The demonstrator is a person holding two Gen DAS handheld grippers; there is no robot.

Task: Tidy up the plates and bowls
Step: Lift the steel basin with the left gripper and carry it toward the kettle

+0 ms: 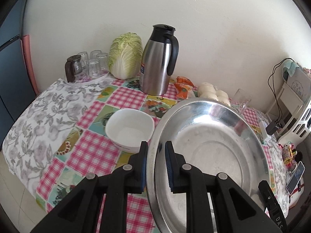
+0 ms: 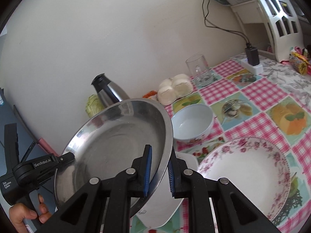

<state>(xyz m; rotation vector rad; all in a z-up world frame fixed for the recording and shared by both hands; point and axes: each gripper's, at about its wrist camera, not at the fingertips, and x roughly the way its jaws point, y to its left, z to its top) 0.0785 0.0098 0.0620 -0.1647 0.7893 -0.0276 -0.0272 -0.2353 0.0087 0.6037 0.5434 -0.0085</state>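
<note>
Left gripper clamps steel basin rim above checked tablecloth, beside white bowl

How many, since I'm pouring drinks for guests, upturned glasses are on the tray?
4 glasses, clustered on the white tray beside the cabbage: two at the back, one right, one in front by the pitcher. Others may be hidden.

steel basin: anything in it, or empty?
Empty. The steel basin shows bare metal across its bottom in both views, held tilted above the table.
</note>
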